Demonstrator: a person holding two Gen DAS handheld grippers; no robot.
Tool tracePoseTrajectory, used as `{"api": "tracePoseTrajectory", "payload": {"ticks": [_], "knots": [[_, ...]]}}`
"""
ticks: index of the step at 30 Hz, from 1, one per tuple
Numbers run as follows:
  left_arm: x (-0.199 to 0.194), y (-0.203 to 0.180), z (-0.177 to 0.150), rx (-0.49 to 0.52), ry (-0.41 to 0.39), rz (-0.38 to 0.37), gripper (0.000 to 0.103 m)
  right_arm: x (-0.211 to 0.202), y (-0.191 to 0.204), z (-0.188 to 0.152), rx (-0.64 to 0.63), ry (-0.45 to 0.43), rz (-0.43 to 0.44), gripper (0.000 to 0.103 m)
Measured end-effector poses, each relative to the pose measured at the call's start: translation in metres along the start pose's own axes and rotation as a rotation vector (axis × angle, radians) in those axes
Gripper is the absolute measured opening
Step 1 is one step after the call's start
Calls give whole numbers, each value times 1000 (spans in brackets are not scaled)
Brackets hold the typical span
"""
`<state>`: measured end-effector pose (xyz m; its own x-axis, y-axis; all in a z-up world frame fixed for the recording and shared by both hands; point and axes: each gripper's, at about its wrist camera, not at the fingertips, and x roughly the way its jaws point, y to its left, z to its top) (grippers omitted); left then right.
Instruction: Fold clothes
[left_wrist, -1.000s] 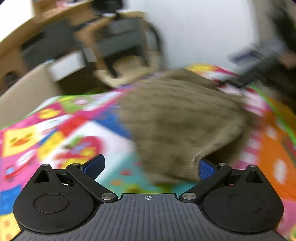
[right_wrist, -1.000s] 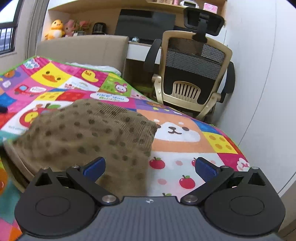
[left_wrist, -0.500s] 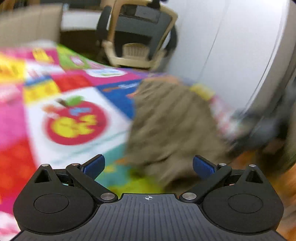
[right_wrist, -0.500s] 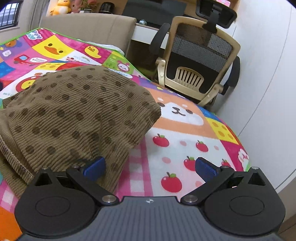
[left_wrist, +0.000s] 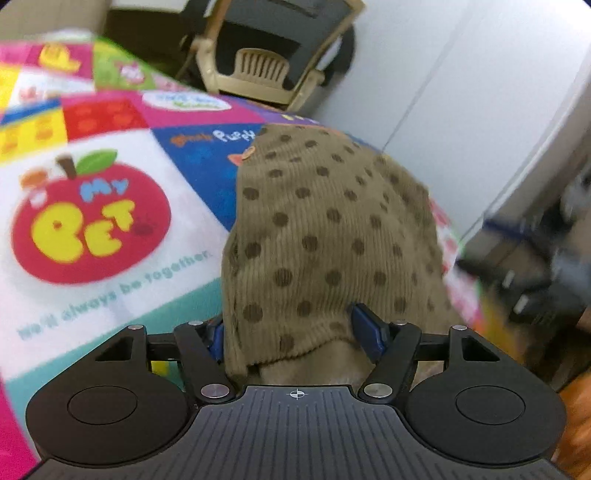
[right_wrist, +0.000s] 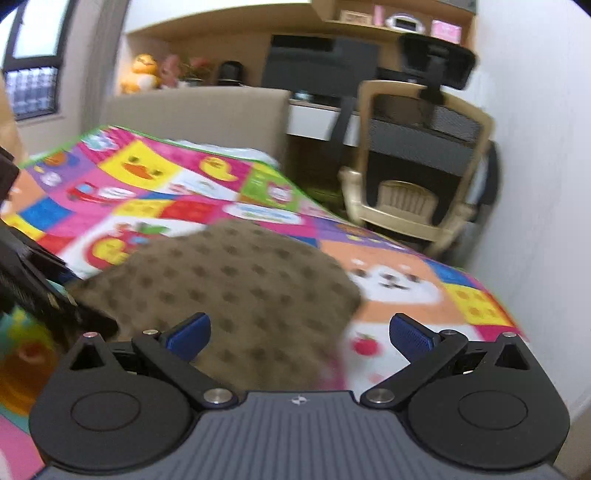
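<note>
A brown corduroy garment with dark dots (left_wrist: 317, 236) lies bunched on a colourful play mat (left_wrist: 92, 221). My left gripper (left_wrist: 291, 332) sits at the garment's near hem, and its jaws are closing with the hem between the blue pads (left_wrist: 369, 328); I see no firm pinch. In the right wrist view the same garment (right_wrist: 236, 280) lies ahead. My right gripper (right_wrist: 299, 334) hovers open over the garment's near right corner with nothing held. The left gripper (right_wrist: 37, 288) shows as a dark blur at the left edge there.
An office chair (right_wrist: 417, 177) stands past the mat's far edge, beside a white wall (right_wrist: 535, 184). Behind it are a beige headboard (right_wrist: 195, 114), a desk and shelves. The right gripper (left_wrist: 524, 273) is a blur at the garment's right.
The left gripper rolled and came down onto the garment's near hem, and its jaws have narrowed around the hem. The right gripper drew back and tipped up slightly, still open.
</note>
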<state>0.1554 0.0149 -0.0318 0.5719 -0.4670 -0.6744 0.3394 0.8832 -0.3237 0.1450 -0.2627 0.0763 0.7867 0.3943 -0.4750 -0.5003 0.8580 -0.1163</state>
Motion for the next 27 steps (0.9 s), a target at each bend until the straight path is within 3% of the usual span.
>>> {"api": "tracePoseTrajectory", "payload": {"ticks": [2,6,9,13,16,19,22,27], "knots": [[-4,-7,-6,73,10,60,80,8,10,1,7,17,75,103],[-21,-10,-7,132,10,110,82,31,37,-14,-14,122,219,103],[-46,-9,12,128,-72,81,81,40,50,-22,-57,156,226,103],[-52,-20,55,98,-174,-62,82,43,43,-16,-44,164,239,103],[-17,-32,78,88,-153,-144,81,31,29,-9,-54,140,222,103],[31,-26,87,41,-54,-128,77,14,1,-1,-43,113,191,103],[43,-22,82,54,-27,-127,79,8,-33,9,-8,92,123,103],[52,-29,75,123,-12,-101,86,51,-69,36,157,44,-27,103]]}}
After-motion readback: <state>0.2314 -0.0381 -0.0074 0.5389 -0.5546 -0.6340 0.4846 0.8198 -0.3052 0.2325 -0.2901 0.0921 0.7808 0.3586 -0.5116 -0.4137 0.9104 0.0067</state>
